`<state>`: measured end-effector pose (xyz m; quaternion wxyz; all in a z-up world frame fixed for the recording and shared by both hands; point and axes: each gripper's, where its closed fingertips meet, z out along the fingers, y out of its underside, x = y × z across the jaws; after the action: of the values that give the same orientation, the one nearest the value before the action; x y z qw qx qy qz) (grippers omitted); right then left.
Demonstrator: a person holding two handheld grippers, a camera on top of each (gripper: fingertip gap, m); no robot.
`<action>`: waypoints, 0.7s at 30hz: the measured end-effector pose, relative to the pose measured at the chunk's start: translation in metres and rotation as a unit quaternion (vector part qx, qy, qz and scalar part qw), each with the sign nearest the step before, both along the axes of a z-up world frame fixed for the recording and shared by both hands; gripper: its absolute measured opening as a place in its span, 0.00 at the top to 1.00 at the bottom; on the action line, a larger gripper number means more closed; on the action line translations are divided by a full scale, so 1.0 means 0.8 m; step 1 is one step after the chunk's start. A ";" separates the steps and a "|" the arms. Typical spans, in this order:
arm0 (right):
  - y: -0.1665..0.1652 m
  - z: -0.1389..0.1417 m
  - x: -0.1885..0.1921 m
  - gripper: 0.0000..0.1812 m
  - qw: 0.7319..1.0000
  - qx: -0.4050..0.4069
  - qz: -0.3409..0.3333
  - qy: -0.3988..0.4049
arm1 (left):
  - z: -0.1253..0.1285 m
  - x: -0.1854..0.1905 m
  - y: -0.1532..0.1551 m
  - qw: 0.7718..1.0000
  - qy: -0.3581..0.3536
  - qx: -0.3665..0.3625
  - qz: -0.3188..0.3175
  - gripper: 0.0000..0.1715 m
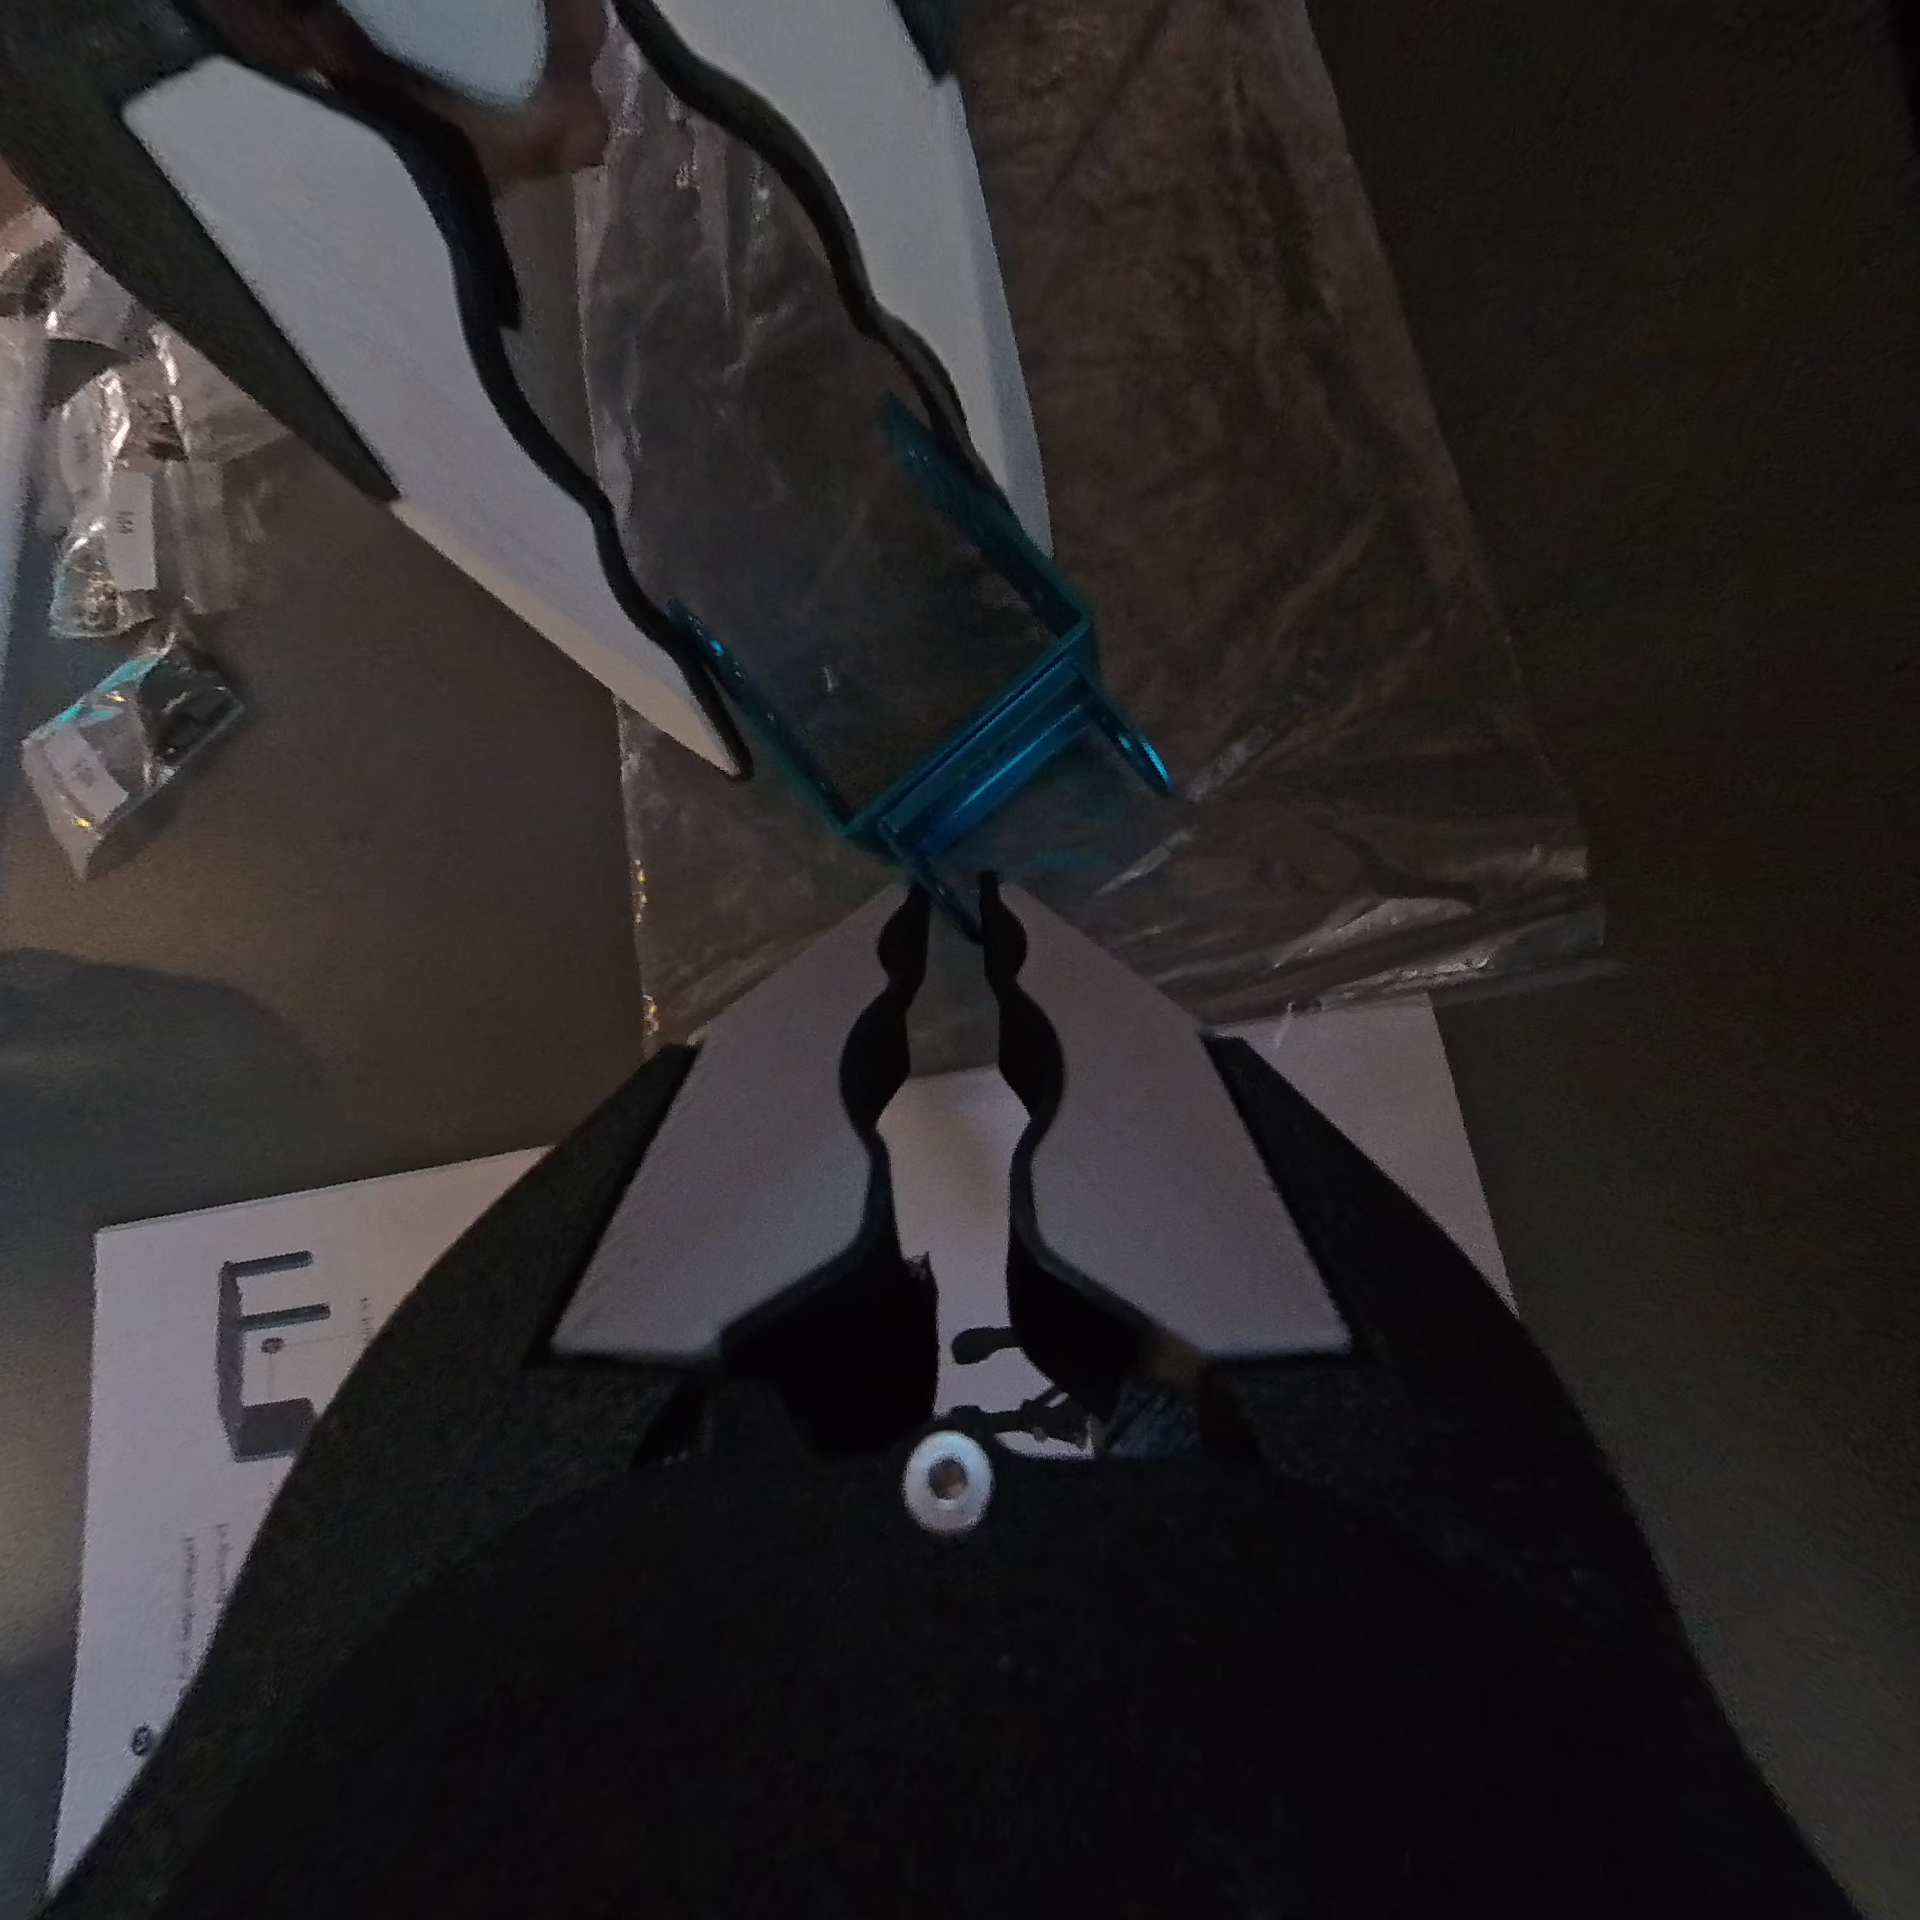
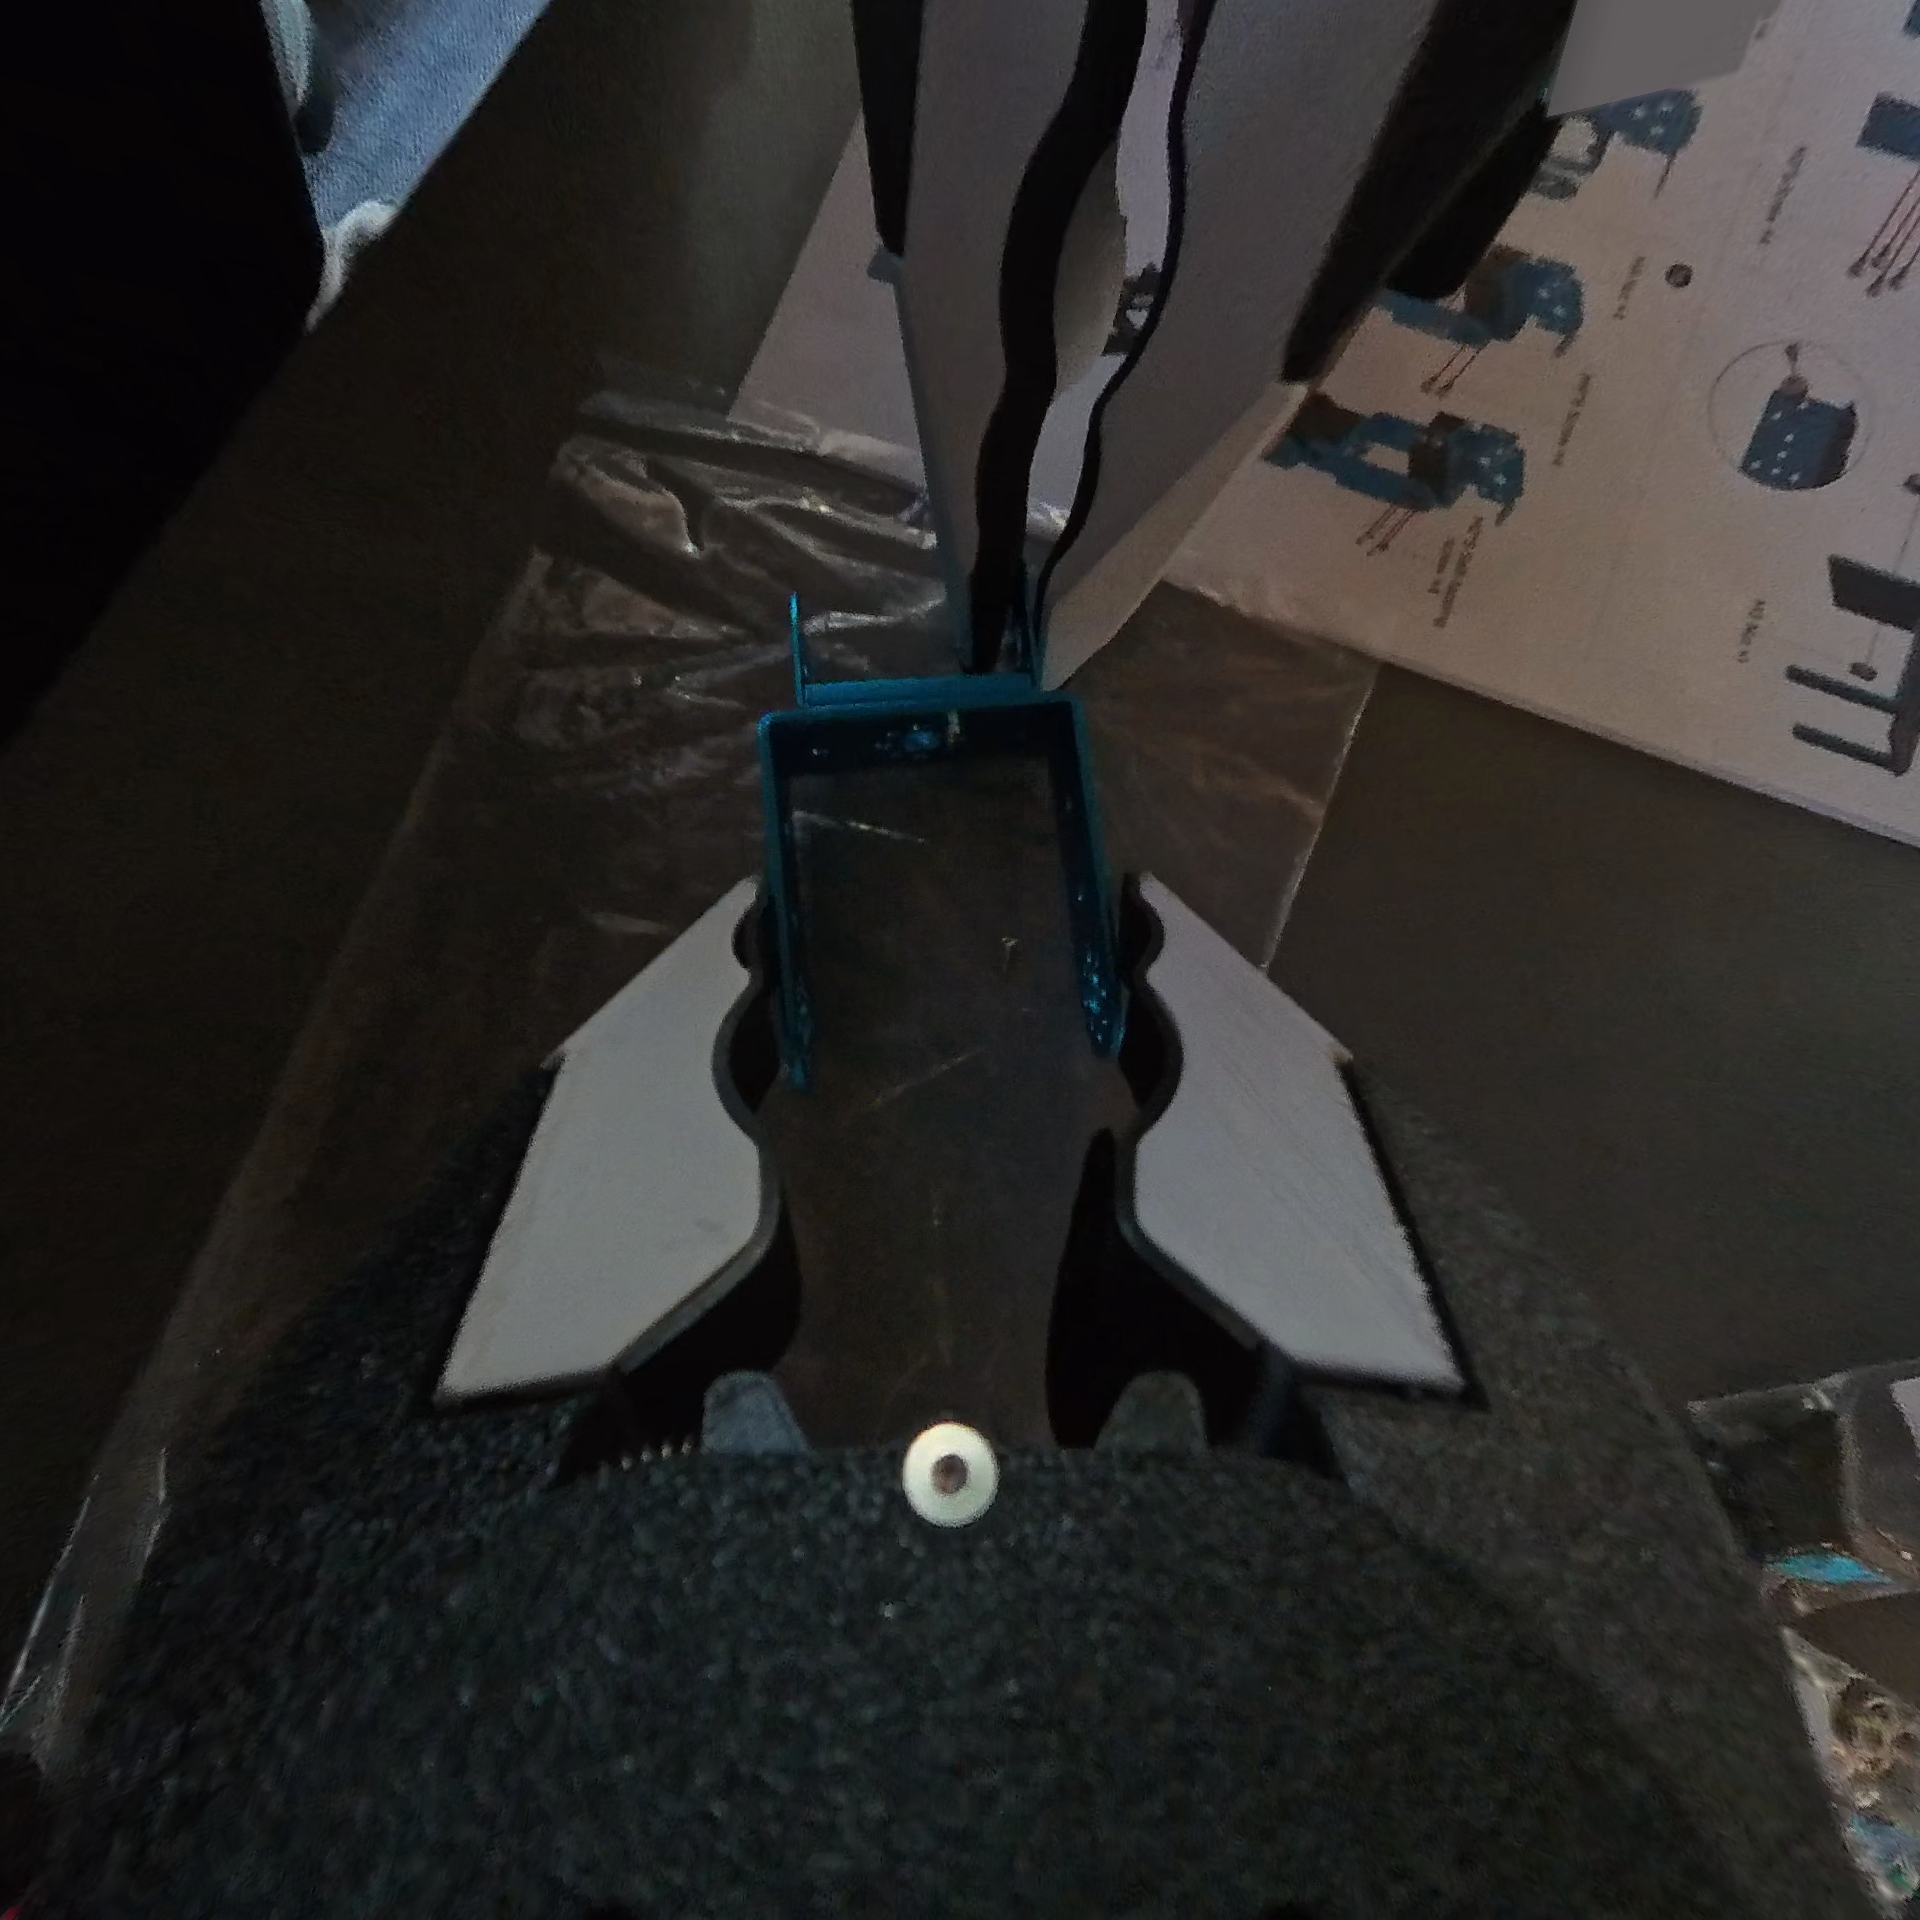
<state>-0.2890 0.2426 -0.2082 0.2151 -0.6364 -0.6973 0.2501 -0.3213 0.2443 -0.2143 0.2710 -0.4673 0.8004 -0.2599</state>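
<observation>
A blue metal U-shaped bracket point(image 2: 914, 727) sits between the fingers of my right gripper point(image 2: 945, 904), which is shut on the outsides of its two legs. A smaller blue bracket point(image 2: 914, 688) lies back to back against the U-bracket's base. My left gripper point(image 1: 954, 894) is nearly closed and pinches one flange of this smaller bracket point(image 1: 1132, 743). In the left wrist view the right gripper point(image 1: 883, 644) reaches in from the upper left with the U-bracket point(image 1: 977, 727). In the right wrist view the left gripper point(image 2: 1003, 623) comes down from the top.
A crumpled clear plastic bag point(image 1: 1299, 623) lies on the dark table under the brackets, also in the right wrist view point(image 2: 675, 582). A white instruction sheet point(image 1: 208, 1351) point(image 2: 1558, 468) lies beside it. Small bags of parts point(image 1: 125, 748) lie at the left.
</observation>
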 end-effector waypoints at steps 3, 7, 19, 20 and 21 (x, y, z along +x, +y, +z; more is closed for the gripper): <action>0.000 0.008 0.002 0.65 1.000 -0.021 -0.001 0.009 | 0.006 0.003 0.001 1.000 -0.010 -0.015 0.005 0.95; -0.001 0.014 0.011 0.64 0.987 -0.157 -0.013 0.030 | 0.020 0.010 0.005 0.997 -0.029 -0.067 0.022 0.96; 0.012 0.068 0.021 0.64 0.934 -0.317 0.019 0.162 | 0.063 0.027 0.008 0.985 -0.095 -0.123 0.071 0.96; 0.013 0.072 0.022 0.64 0.927 -0.334 0.022 0.168 | 0.069 0.028 0.008 0.982 -0.101 -0.138 0.076 0.96; 0.015 0.074 0.022 0.64 0.922 -0.345 0.023 0.172 | 0.073 0.029 0.010 0.979 -0.106 -0.151 0.083 0.96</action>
<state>-0.2712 0.2542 -0.1492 0.0936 -0.6019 -0.5347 0.5857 -0.2984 0.2521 -0.1560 0.3007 -0.5374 0.6773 -0.4026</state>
